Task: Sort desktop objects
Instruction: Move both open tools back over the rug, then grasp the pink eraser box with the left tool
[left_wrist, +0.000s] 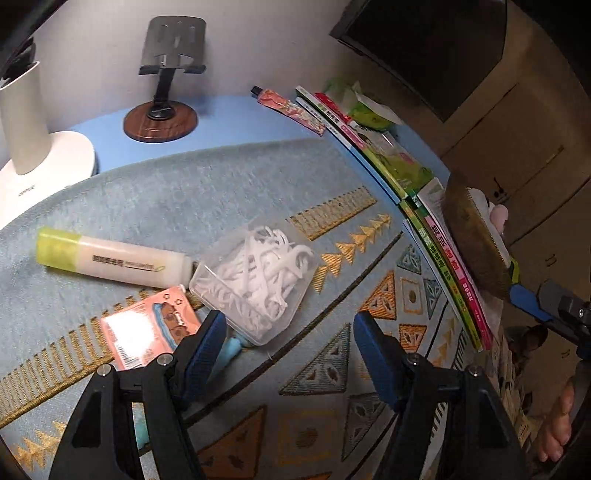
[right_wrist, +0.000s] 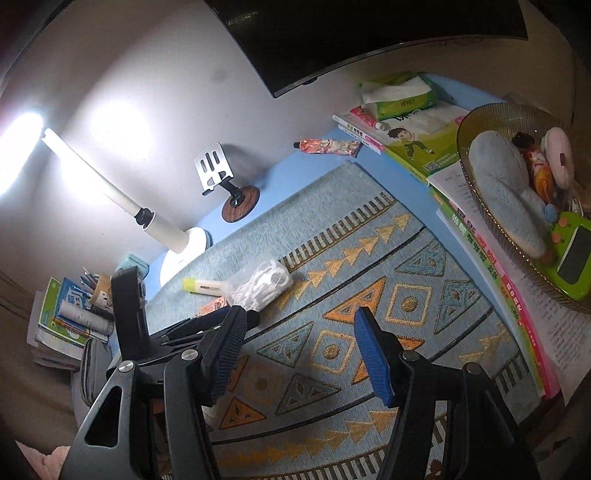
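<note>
A pale blue thing (left_wrist: 229, 350) lies mostly hidden under the floss box (left_wrist: 255, 280) and behind the left gripper's (left_wrist: 290, 350) left finger; what it is cannot be told. That finger also covers a corner of the orange packet (left_wrist: 147, 332). Right of this gripper, the bowl (left_wrist: 476, 240) hides part of the books (left_wrist: 461, 280). The lamp (left_wrist: 33, 147) is cut off at the left edge.

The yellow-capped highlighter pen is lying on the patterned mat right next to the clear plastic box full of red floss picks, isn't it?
Almost. The floss picks in the clear plastic box are white, not red, as the left wrist view shows. The yellow-capped highlighter pen does lie on the patterned mat right beside that box.
</note>
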